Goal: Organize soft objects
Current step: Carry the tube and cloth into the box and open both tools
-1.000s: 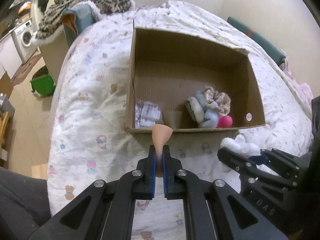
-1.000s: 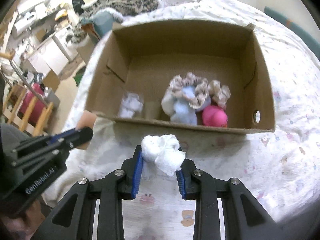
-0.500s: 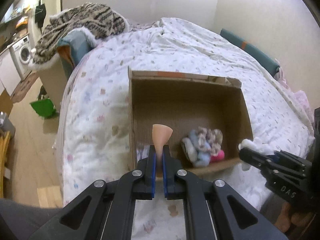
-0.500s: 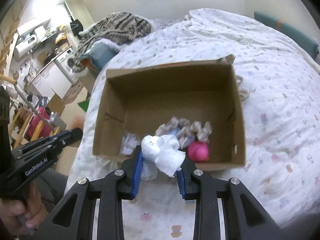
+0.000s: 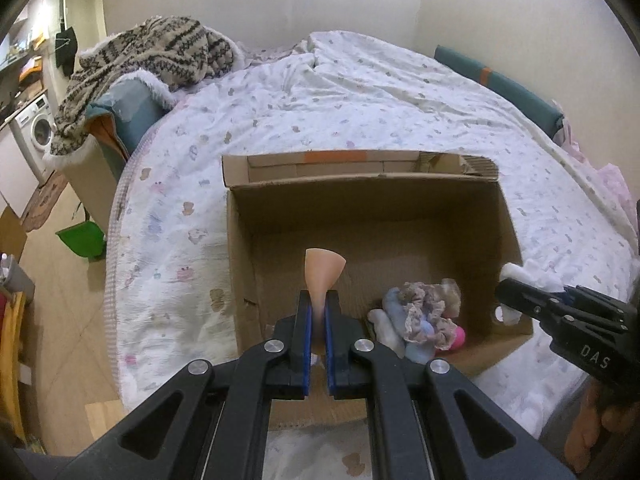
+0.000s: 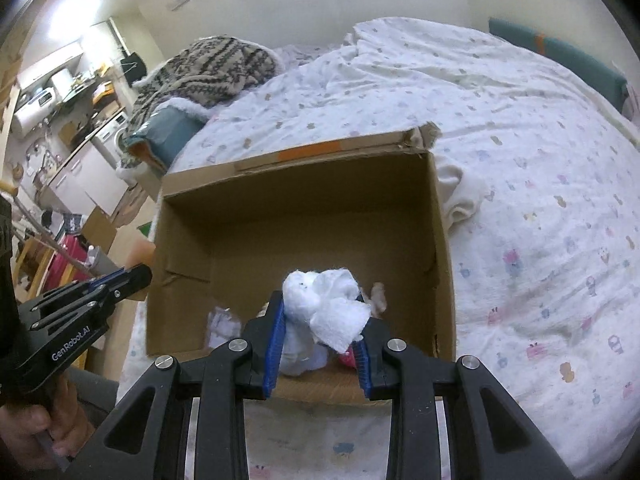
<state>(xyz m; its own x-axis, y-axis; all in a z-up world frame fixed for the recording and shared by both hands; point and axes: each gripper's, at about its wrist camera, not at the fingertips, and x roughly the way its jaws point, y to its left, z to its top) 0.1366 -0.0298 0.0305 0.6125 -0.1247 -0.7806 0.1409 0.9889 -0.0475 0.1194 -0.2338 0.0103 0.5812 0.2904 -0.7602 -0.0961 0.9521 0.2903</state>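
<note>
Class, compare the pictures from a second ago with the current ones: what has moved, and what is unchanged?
Both grippers have advanced and risen: a second ago they were short of the box, now they hang over its near edge. Unchanged: the left gripper is clamped on the peach sponge, the right gripper on the white cloth, and the pile lies inside.

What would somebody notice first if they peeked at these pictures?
Probably the big open cardboard box sitting on the bed's white patterned quilt, with a little heap of soft things in its near right corner. Then the two black grippers in front of it: the left gripper pinches a peach-coloured sponge, and the right gripper holds a fluffy white wad.
</note>
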